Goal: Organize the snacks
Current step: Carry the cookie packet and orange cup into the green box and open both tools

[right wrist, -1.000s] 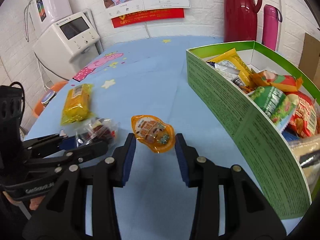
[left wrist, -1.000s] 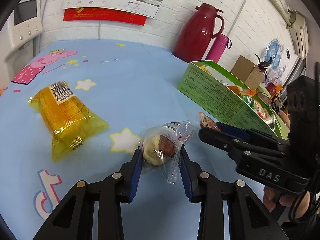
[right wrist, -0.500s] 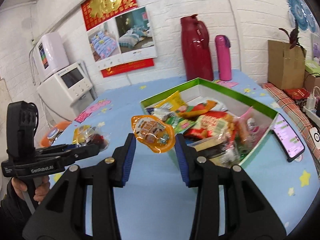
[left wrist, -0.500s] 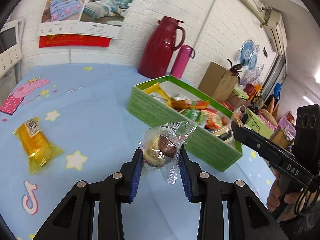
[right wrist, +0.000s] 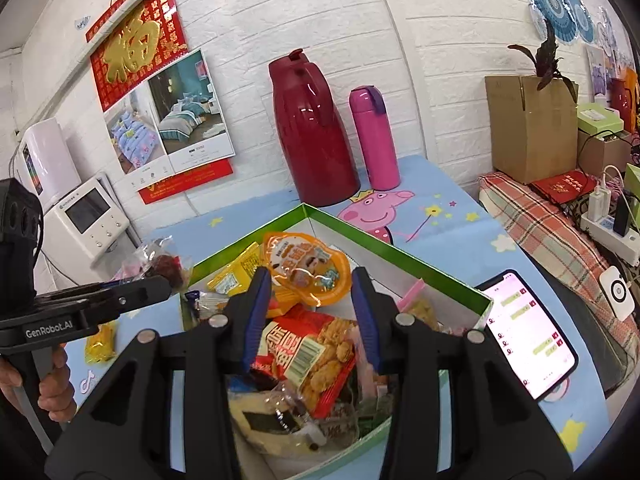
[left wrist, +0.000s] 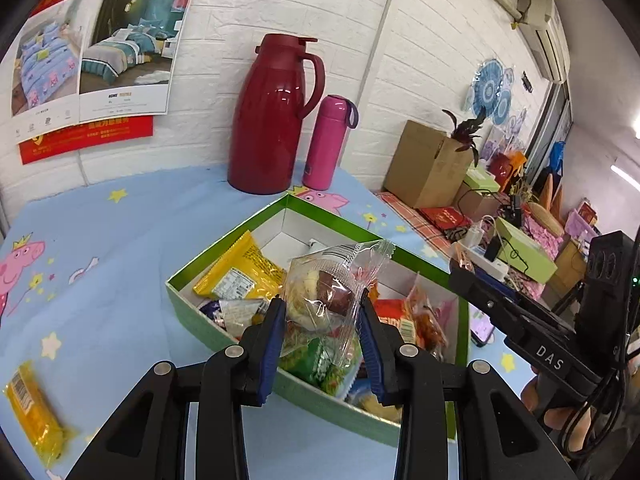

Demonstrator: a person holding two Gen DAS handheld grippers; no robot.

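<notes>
Left tongs (left wrist: 322, 312): closed on a clear-wrapped pastry (left wrist: 326, 300), pinched by its sides between the blue pads, wrapper tail pointing up and away. Right tongs (right wrist: 308, 280): closed on an orange jelly cup (right wrist: 306, 266), held by its edges with the lid facing the camera.

Key relation: both items hang directly above the open green box (left wrist: 320, 402), not touching its contents. The box lies straight below and ahead of both tongs, long axis running away toward the red jug (left wrist: 276, 116). Judged next move: lower and release; neither hand needs to travel sideways. The right tongs appear farther over the box middle.

Box contents: a yellow packet (left wrist: 240, 270) at the far left, a red packet (right wrist: 310, 354) and mixed wrappers nearer; nearly full.

One yellow snack (left wrist: 34, 410) remains on the surface (left wrist: 120, 300), well left of the box.
</notes>
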